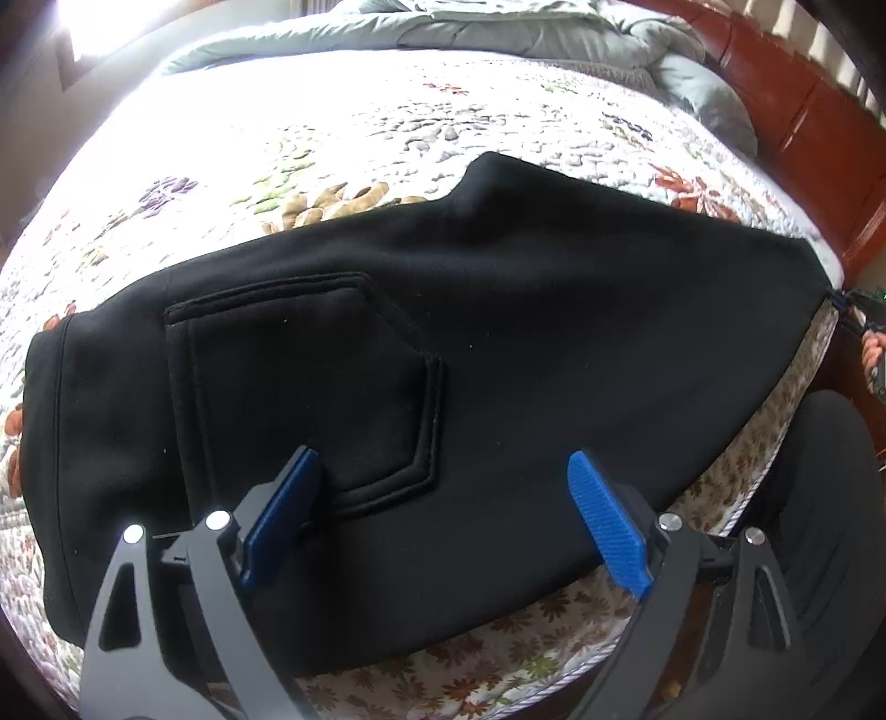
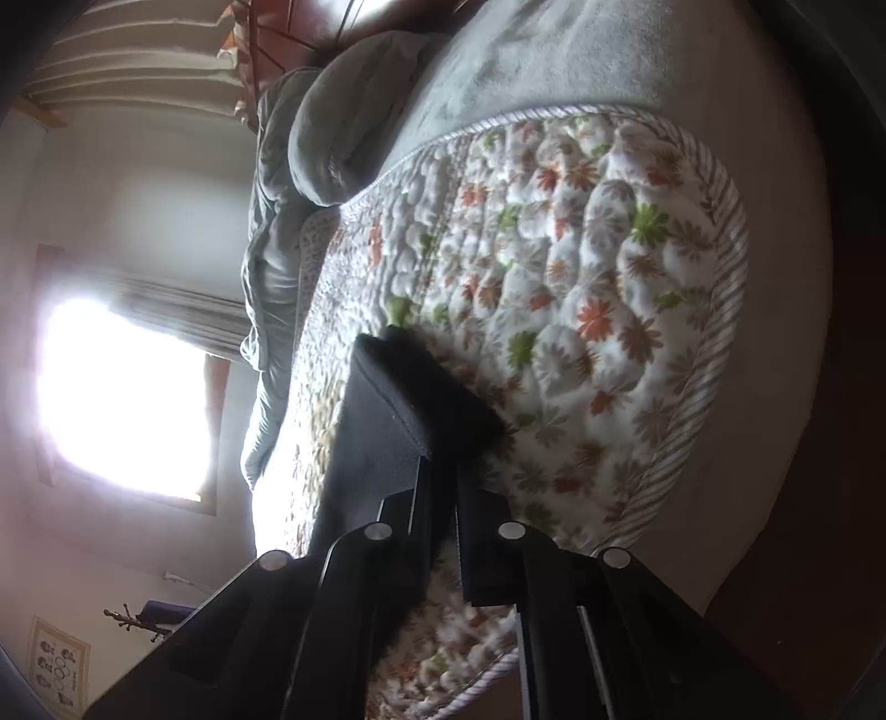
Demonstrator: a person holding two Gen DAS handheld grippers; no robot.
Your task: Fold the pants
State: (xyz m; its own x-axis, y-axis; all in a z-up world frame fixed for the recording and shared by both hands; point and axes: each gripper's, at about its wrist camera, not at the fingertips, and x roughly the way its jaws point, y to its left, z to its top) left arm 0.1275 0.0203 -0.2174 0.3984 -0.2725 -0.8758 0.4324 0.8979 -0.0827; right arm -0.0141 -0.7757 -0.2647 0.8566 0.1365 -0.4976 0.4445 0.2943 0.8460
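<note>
Black pants (image 1: 443, 343) lie spread across a floral quilted bed (image 1: 343, 127), back pocket (image 1: 310, 387) facing up, waistband at the left. My left gripper (image 1: 443, 471) is open with blue pads (image 1: 606, 526), just above the pants near the bed's front edge. In the right wrist view, rolled sideways, my right gripper (image 2: 440, 471) is shut on an edge of the pants (image 2: 398, 421) at the bed's corner. The right gripper also shows at the far right of the left wrist view (image 1: 855, 310), holding the pants' end.
A grey duvet (image 1: 498, 27) is bunched at the far side of the bed. A reddish wooden bed frame (image 1: 803, 111) runs along the right. A bright window (image 2: 122, 387) glares. The person's dark-clad leg (image 1: 819, 498) stands by the front right edge.
</note>
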